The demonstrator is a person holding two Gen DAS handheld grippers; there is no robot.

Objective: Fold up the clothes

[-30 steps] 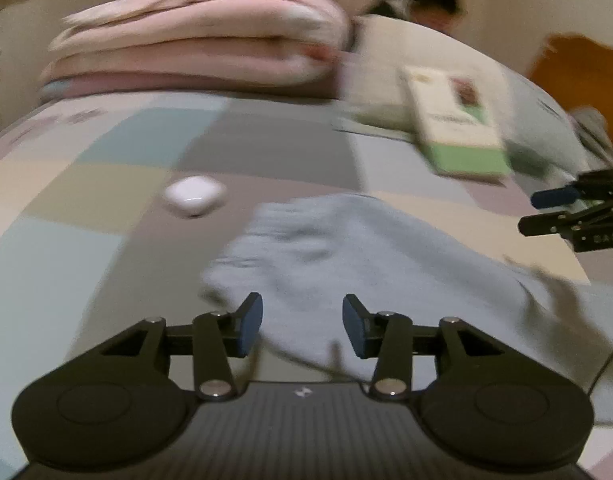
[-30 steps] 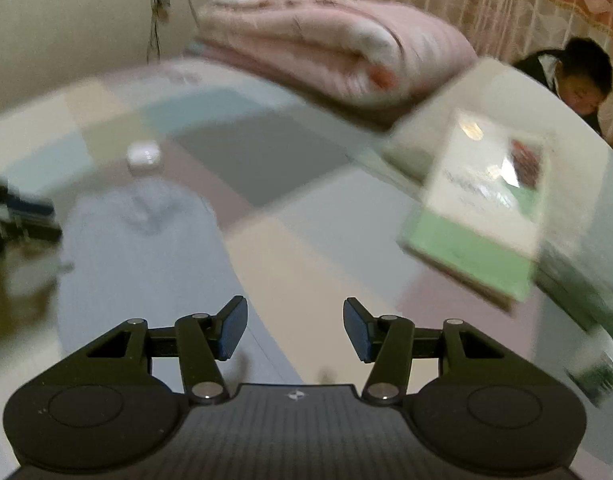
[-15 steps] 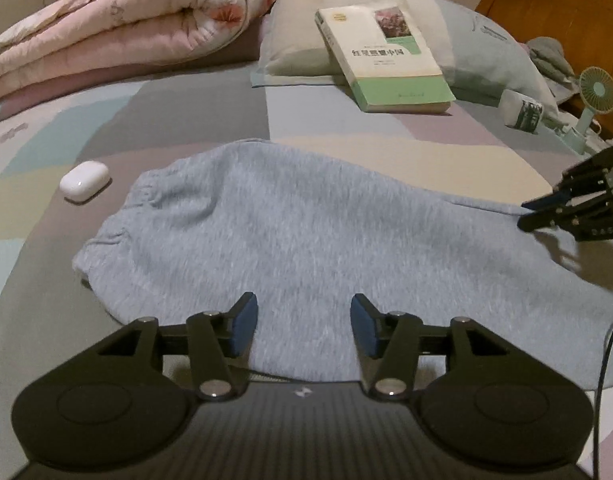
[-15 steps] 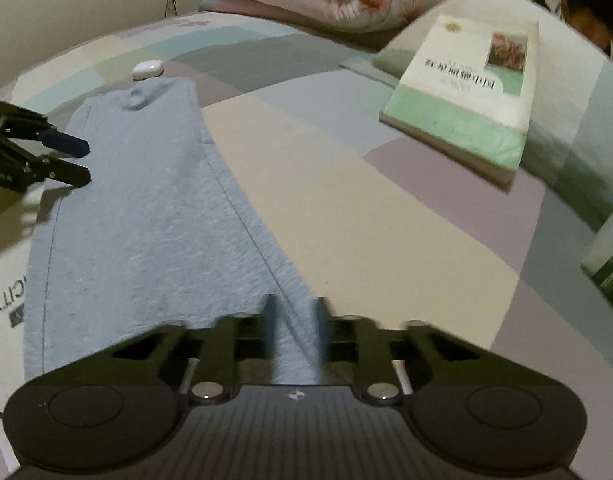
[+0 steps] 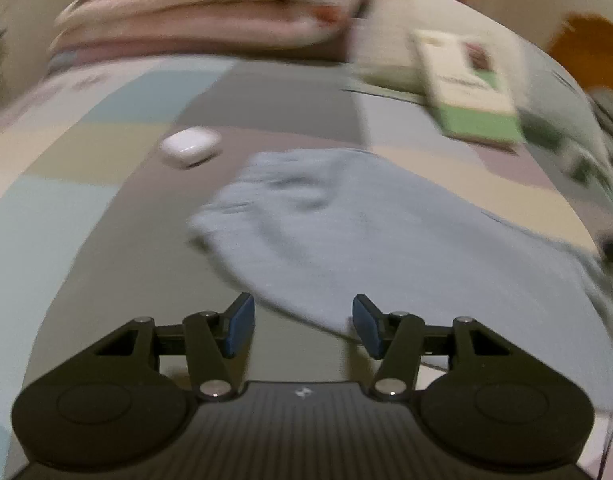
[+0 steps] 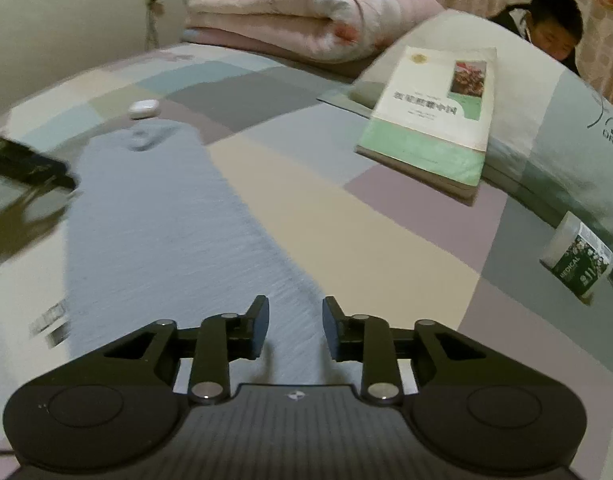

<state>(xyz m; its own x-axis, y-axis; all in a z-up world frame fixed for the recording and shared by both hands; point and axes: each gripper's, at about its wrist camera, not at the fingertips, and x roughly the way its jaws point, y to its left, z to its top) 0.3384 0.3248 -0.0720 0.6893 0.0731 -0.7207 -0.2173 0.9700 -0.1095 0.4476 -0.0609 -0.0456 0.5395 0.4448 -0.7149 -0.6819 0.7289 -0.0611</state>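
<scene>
My left claw [image 5: 302, 326] stands spread above the near edge of the grey-blue garment [image 5: 386, 248], its blue pads [image 5: 239, 324] clear of the cloth and nothing between them; the view from it is blurred. The garment lies flat on the bed's patchwork cover [image 6: 346, 216], stretched lengthwise, with its gathered end [image 6: 146, 138] pointing toward the small white case [image 6: 143, 108] that sits just beyond it on the cover. My right claw [image 6: 295, 326] hovers over the opposite end of the same garment, its jaws opening, and I see the fabric below and behind the gap but not pinched by the fingers [image 6: 258, 326]. From the right view my left claw shows as a dark blurred shape [image 6: 30, 164] at the garment's left side. Farther back a folded pink quilt [image 6: 306, 20] is piled at the head of the bed, beside a pillow [image 6: 546, 92] on which a book with a green-and-cream cover [image 6: 434, 116] rests tilted. A small green-labelled bottle [image 6: 578, 260] lies on the cover to the right, near the pillow's lower edge. A person [image 6: 554, 28] is partly visible behind the pillow.
</scene>
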